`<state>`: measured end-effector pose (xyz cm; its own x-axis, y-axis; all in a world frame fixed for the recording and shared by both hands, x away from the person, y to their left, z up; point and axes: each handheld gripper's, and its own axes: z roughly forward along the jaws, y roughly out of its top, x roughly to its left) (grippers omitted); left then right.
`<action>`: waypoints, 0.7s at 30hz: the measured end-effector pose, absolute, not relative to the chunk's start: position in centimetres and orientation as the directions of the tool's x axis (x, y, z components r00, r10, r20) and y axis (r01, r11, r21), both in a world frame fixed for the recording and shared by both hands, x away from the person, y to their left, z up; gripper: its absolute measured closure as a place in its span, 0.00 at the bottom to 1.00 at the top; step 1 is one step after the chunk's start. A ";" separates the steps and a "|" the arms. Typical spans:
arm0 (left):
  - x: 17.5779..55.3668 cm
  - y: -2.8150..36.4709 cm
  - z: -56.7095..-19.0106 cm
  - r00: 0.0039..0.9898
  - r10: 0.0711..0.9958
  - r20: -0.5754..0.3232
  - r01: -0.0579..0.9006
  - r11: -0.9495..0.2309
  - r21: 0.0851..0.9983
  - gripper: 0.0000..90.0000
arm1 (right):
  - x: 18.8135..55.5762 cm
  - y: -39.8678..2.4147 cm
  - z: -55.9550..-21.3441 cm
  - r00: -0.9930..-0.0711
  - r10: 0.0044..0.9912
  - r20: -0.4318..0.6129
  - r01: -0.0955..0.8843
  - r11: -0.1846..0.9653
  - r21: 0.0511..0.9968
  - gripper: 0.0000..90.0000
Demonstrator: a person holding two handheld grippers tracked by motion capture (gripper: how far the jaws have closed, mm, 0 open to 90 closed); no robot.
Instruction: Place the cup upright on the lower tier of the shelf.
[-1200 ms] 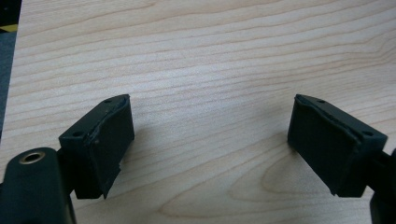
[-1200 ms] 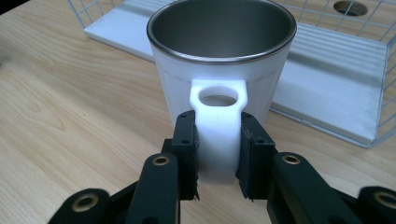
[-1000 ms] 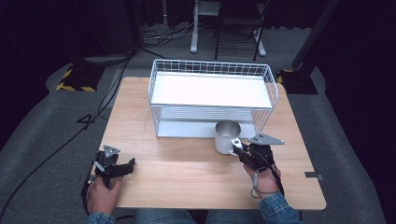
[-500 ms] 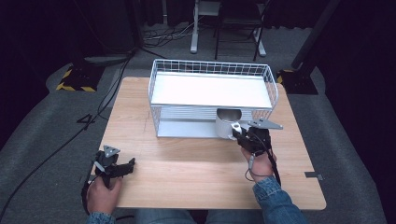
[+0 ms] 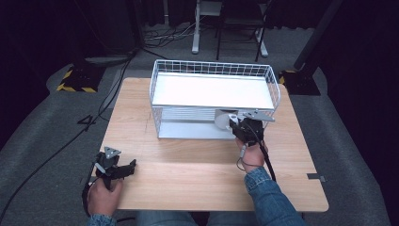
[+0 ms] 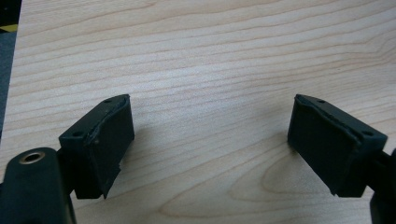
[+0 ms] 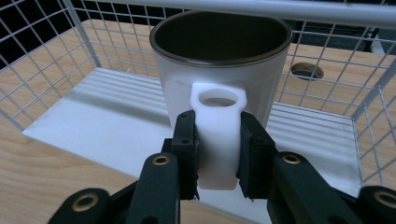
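My right gripper (image 7: 217,154) pinches the white mug (image 7: 219,70) by its handle at frame centre; I keep it upright entering the wire rack's (image 5: 214,68) lower shelf; left gripper (image 6: 210,144) gapes empty

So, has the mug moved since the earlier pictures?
Yes. The mug, gripped by its handle in the right gripper, has gone from the open table toward the wire rack, reaching the lower shelf's front opening.

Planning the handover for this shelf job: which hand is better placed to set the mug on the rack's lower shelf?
Right: its hand-held gripper already clamps the mug by the handle at the rack opening.
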<state>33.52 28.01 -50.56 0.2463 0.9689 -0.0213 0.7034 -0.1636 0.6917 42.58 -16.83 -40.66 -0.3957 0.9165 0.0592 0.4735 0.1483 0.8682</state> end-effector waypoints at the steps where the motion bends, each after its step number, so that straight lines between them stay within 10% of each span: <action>1: 33.5 28.0 -50.6 0.246 0.969 -0.021 0.703 -0.163 0.692 0.17 | 42.8 -16.7 -40.8 -0.393 0.918 0.060 0.470 0.145 0.871 0.80; 21: 33.5 28.0 -50.6 0.246 0.969 -0.022 0.704 -0.163 0.692 0.17 | 45.6 -14.7 -43.2 -0.367 0.930 0.026 0.460 0.157 0.874 0.80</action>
<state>33.52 28.01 -50.56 0.2463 0.9690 -0.0216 0.7035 -0.1634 0.6916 45.63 -14.73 -43.23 -0.3673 0.9297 0.0264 0.4603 0.1570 0.8738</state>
